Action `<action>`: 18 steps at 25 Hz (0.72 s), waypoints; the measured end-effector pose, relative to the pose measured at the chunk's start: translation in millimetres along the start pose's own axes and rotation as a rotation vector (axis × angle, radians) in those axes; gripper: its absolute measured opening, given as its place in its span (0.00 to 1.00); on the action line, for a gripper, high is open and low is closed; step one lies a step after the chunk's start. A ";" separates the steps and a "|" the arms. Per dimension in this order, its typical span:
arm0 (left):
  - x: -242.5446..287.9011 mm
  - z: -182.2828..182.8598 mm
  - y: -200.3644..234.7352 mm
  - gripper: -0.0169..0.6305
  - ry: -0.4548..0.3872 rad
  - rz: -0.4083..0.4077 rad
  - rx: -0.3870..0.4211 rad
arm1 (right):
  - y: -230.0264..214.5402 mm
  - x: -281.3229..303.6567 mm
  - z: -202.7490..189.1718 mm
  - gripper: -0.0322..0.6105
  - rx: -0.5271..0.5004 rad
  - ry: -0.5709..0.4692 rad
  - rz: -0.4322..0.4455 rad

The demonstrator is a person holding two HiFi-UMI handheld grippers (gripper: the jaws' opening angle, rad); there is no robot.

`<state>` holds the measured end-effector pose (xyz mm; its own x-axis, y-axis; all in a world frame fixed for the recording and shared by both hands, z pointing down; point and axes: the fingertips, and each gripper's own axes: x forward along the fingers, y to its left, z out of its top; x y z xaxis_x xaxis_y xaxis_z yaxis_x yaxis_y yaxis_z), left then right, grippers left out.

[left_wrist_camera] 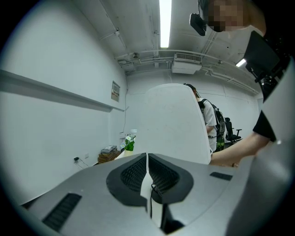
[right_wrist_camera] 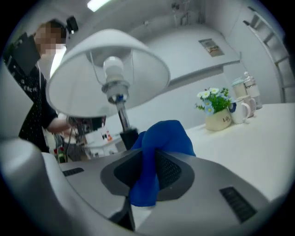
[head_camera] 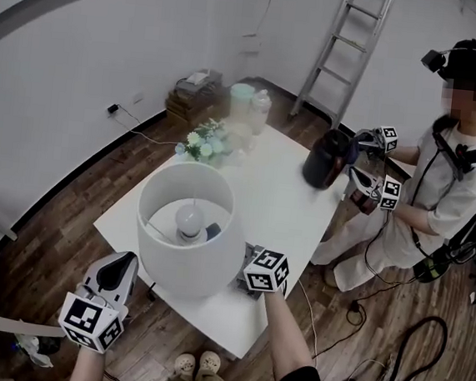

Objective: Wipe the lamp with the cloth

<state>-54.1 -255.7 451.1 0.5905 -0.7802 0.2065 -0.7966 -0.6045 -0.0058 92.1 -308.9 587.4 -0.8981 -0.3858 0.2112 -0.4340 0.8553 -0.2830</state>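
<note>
Head view, looking steeply down: a white table lamp (head_camera: 189,248) with a smooth, tapering drum shade stands upright on the near left part of a white rectangular counter (head_camera: 279,198). Its long axis is vertical. The shade's open top faces the camera, showing a round white bulb (head_camera: 190,217) inside.

The left gripper (head_camera: 119,264) is by the counter's near-left edge and points up at the shade's lower left side. In the left gripper view its ribbed black jaws are pressed together with nothing between them, and the pale shade fills the view ahead.

The right gripper (right_wrist_camera: 150,154) carries a cube of black-and-white square markers and is close beside the shade's lower right side. In the right gripper view its jaws are clamped on a soft, bunched blue cloth (right_wrist_camera: 162,137). The cloth bulges past the tips toward the lamp's black base (right_wrist_camera: 128,136) and thin metal stem.

Farther along the counter is a cream flower pot (right_wrist_camera: 220,120) with white and blue blooms. Its dark lettering appears to read "Life". A second person (head_camera: 439,188) stands at the counter's far right, holding two more grippers.
</note>
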 end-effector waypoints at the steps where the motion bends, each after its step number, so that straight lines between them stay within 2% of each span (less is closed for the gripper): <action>1: 1.1 -1.3 1.4 0.05 0.001 0.003 -0.005 | -2.8 2.8 -12.9 0.17 -0.017 0.088 -0.021; 3: 2.8 -4.9 3.2 0.05 0.006 0.008 -0.015 | -6.4 5.6 -24.8 0.17 -0.003 0.158 -0.047; 5: 4.5 -7.2 2.4 0.05 0.008 0.007 -0.023 | -7.3 6.2 -24.1 0.17 0.014 0.149 -0.056; 8: 5.4 -8.7 -0.3 0.05 0.006 0.004 -0.028 | -7.7 -0.3 -17.9 0.17 -0.025 0.123 -0.110; 11: 3.2 -10.0 -0.3 0.05 -0.002 0.002 -0.032 | -4.5 -26.3 -5.4 0.17 -0.025 0.053 -0.225; 14: -1.2 -12.2 -3.0 0.05 -0.011 -0.007 -0.014 | 11.0 -69.1 2.5 0.17 0.011 -0.008 -0.384; 18: -11.5 -11.2 -11.1 0.05 -0.067 -0.004 -0.041 | 63.3 -123.3 18.6 0.17 0.073 -0.138 -0.533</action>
<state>-53.5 -238.2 459.7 0.6002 -0.7874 0.1405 -0.7978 -0.6018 0.0351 174.0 -213.7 526.1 -0.5516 -0.8047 0.2194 -0.8303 0.5048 -0.2361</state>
